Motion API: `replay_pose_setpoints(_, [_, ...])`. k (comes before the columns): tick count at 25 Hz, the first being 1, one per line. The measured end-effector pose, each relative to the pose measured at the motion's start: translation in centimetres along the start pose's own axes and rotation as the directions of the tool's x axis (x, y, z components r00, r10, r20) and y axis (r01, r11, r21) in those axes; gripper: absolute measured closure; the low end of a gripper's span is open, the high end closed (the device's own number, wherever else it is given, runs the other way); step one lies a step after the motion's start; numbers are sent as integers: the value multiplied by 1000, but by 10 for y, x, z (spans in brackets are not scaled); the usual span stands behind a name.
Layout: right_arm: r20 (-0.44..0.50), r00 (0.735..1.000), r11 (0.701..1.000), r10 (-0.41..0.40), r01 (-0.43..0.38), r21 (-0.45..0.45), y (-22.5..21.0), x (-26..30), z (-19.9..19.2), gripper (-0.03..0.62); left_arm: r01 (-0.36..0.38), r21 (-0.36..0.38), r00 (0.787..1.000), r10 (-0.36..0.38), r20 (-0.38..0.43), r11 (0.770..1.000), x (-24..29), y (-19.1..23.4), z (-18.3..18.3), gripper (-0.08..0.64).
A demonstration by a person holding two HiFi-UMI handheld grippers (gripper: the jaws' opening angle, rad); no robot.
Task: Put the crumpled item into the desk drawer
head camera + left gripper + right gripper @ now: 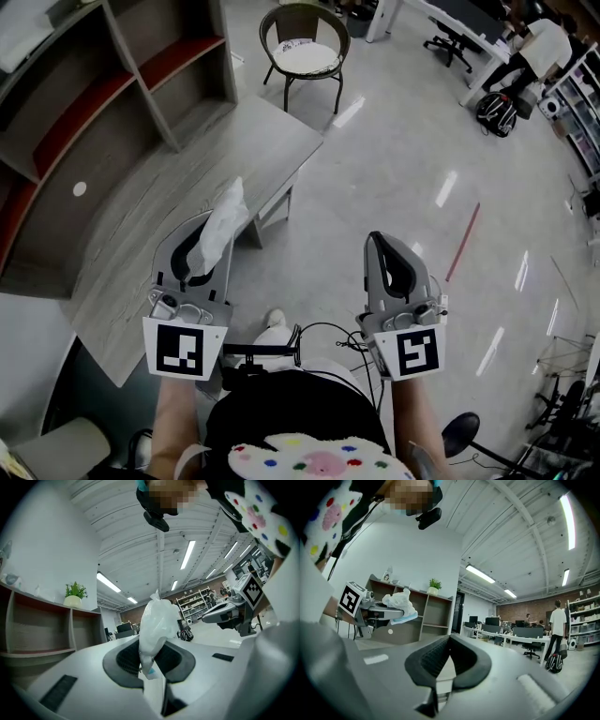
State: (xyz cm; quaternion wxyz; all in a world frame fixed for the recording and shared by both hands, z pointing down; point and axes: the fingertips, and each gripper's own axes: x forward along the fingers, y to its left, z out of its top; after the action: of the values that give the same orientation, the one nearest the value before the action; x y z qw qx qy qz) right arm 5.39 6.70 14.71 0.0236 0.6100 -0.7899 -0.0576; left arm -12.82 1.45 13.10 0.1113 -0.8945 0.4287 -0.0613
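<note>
One crumpled item [158, 623] sits clamped in the left claw [151, 662].

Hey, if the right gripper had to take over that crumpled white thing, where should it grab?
Probably the puffy free end of the crumpled white thing, coming in from its right side. The left gripper pinches only its narrow lower end, so the bulk sticks out clear of those jaws. The right gripper is shut and must open first.

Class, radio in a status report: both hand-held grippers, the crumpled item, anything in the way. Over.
Left hand-held gripper shut on crumpled item. Right hand-held gripper shut, empty. Desk ahead; no drawer in view.
</note>
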Motion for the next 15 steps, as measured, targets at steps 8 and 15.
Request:
replay_pose_setpoints(8, [-7, 1000, 1000, 17, -17, 12, 12, 54, -13, 583, 15, -12, 1000, -15, -17, 1000, 25, 36, -26, 505])
replay_pose_setpoints(15, [-41, 999, 1000, 22, -22, 13, 12, 77, -21, 583, 50, -9, 998, -51, -33, 999, 41, 45, -37, 505])
